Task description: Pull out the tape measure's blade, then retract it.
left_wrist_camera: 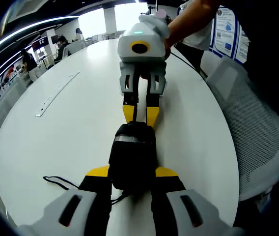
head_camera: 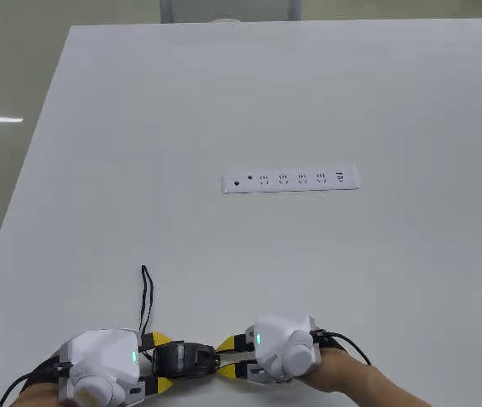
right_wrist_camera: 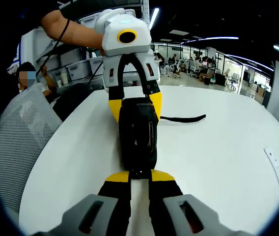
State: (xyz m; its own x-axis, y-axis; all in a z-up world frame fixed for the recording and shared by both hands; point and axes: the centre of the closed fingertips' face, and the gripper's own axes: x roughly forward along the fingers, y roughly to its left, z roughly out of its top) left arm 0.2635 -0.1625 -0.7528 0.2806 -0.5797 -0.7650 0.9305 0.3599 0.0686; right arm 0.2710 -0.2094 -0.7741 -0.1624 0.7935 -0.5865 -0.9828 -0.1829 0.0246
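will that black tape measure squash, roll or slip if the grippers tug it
Probably rigid: the tape measure shows a blocky, undented shape while clamped in the left gripper. Its flat sides suggest sliding rather than rolling. Its strap lies in loose curves on the table, so it is likely floppy and would trail behind.

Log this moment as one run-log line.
left gripper: shut on tape measure | right gripper: shut at its front end | pull-out: not visibly begun

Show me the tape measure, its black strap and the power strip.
tape measure [head_camera: 186, 359], head view, top of its black case
black strap [right_wrist_camera: 183, 119], right gripper view, middle of the band
power strip [head_camera: 292, 180], head view, middle of its face
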